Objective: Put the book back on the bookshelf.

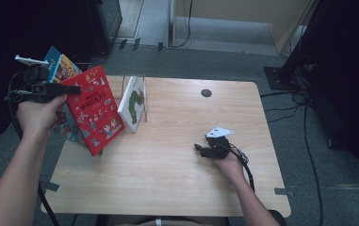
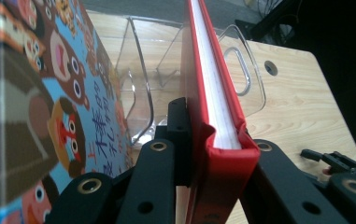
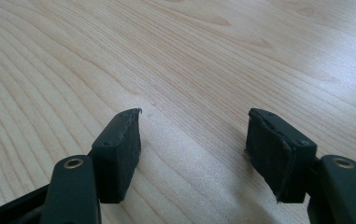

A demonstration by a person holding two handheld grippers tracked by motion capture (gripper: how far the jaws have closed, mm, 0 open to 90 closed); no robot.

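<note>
Left gripper (image 2: 213,140) clamped on thick red hardcover picture book (image 1: 95,109), held upright at table's left edge, not yet in clear acrylic book rack (image 2: 241,74). Right gripper (image 3: 192,154) agape, empty, resting on light wooden table (image 1: 177,165).

The red book (image 1: 95,109) carries a title in yellow Chinese characters on its cover, too small in the high view to read for sure. The blue book (image 2: 59,116) beside it has red Chinese characters down its cover in the left gripper view; they are seen at an angle and I cannot read them with certainty.
</note>
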